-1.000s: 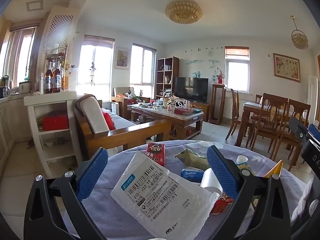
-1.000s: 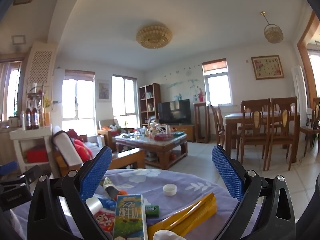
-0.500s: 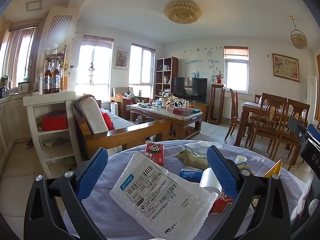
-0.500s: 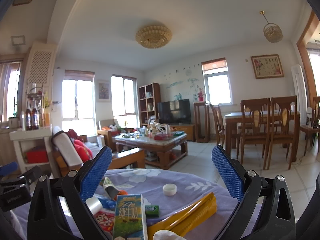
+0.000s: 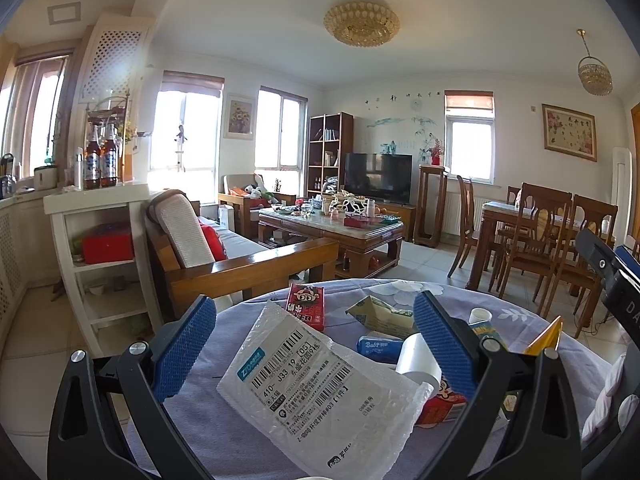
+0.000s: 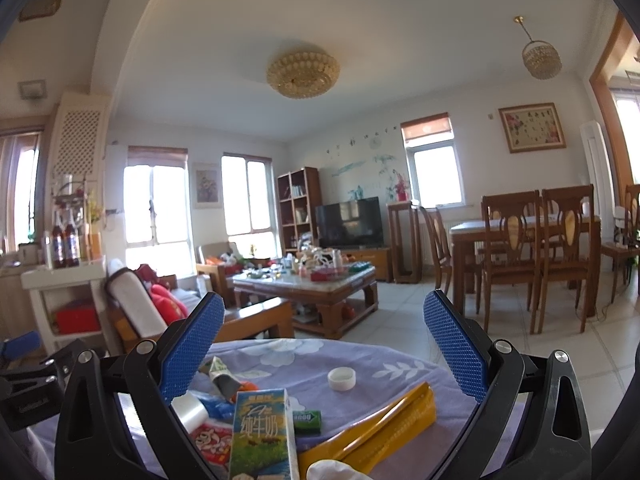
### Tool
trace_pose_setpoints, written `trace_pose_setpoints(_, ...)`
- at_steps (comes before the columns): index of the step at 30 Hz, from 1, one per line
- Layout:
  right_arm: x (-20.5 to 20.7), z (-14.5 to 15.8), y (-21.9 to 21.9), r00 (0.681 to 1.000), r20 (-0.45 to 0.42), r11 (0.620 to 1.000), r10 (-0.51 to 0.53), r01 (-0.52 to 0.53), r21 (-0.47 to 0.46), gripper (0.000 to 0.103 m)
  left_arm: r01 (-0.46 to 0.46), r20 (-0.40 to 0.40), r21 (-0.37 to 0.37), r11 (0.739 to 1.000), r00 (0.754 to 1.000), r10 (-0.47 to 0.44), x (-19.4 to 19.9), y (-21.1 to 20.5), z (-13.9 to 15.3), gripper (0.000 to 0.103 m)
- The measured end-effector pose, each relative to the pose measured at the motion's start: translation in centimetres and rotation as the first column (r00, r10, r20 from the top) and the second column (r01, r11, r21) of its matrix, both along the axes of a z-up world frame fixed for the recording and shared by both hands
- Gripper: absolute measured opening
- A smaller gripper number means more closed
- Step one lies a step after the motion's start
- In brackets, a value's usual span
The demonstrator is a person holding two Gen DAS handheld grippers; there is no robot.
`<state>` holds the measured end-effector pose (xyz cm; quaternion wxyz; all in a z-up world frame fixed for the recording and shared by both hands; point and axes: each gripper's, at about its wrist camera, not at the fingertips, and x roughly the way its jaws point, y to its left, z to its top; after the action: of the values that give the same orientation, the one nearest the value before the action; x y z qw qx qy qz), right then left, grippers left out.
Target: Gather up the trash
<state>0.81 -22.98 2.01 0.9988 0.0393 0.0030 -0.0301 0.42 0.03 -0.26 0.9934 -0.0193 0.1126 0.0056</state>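
Trash lies on a round table with a purple flowered cloth [image 5: 240, 432] [image 6: 360, 360]. My left gripper [image 5: 316, 344] is open above a white bubble mailer [image 5: 320, 392] with a barcode label. Beyond it lie a red snack box [image 5: 306, 312], a crumpled green carton [image 5: 380, 316], a blue wrapper [image 5: 378, 349] and a clear tape roll [image 5: 418, 360]. My right gripper [image 6: 324, 352] is open over a milk carton [image 6: 262, 432], a green gum pack [image 6: 307, 421], a yellow box [image 6: 384, 424] and a white cap [image 6: 341, 379].
A wooden sofa [image 5: 248, 264] stands just beyond the table, with a white shelf unit [image 5: 100, 264] to its left. A coffee table [image 5: 332, 232] and a dining table with chairs [image 5: 540, 240] stand farther back. The right gripper's body shows at the left wrist view's right edge [image 5: 612, 280].
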Motion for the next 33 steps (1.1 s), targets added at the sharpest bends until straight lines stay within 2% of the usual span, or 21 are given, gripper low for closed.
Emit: trace_pose_setpoints(33,-0.25,0.03,-0.05,1.000,-0.004,1.000,-0.001,0.001,0.014,0.098,0.010,-0.008,0.010,1.000,1.000,-0.010,0.05,-0.30,-0.13,0.098)
